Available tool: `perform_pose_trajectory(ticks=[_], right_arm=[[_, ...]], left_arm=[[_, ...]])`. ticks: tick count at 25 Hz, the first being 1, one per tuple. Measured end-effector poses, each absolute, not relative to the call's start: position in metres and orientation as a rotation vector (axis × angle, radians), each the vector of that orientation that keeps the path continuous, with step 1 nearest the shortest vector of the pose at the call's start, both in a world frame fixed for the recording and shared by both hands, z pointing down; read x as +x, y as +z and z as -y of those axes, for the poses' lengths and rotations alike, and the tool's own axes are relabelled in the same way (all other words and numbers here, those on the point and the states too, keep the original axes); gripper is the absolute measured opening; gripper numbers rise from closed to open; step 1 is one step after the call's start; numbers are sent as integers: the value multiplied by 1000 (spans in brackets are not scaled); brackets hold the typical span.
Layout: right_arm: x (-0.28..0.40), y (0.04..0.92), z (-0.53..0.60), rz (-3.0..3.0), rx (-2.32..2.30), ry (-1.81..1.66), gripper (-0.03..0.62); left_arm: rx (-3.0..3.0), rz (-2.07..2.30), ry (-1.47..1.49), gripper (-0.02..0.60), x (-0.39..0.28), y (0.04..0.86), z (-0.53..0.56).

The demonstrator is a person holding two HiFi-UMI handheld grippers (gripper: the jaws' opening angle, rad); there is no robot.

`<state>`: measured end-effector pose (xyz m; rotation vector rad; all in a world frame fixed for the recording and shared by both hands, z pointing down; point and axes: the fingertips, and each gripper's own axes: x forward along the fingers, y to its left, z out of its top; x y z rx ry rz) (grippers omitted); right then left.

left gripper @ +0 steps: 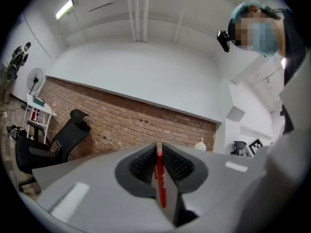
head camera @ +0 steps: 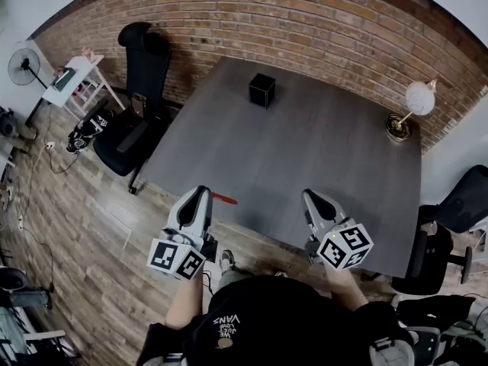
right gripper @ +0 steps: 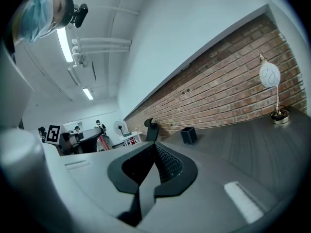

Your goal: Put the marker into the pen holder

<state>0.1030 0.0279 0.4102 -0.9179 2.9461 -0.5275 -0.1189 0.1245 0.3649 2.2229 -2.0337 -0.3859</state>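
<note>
A red marker [left gripper: 159, 178] is clamped between the ribbed pads of my left gripper [left gripper: 159, 152], and its end sticks out to the right of the jaws as a red tip [head camera: 225, 199] in the head view. That left gripper [head camera: 203, 194] hovers at the near left edge of the grey table [head camera: 305, 143]. The black cube-shaped pen holder [head camera: 261, 90] stands at the table's far side, also seen small in the right gripper view [right gripper: 188, 135]. My right gripper [head camera: 310, 197] is over the near right part of the table, jaws closed together with nothing between them [right gripper: 154, 147].
A desk lamp with a white globe [head camera: 415, 101] stands at the table's far right corner. A black office chair [head camera: 137, 105] sits left of the table, another chair [head camera: 446, 235] at the right. A brick wall [head camera: 305, 21] runs behind.
</note>
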Motion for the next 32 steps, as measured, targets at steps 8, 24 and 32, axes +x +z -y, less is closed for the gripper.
perform_pose_trajectory(ticks=[8,24,32], right_arm=[[28,405,-19,-2843,-1117,-547,2],[-26,419,-12,-2708,-1393,-615,2],[-19,430,39,-2716,-1375,-642,2]], left_arm=[[2351,1864,-344,89,-202,356,-87],[2567,1627,-293,89,-272,343,-6],[2652,1631,-254,89,-259,325,62]])
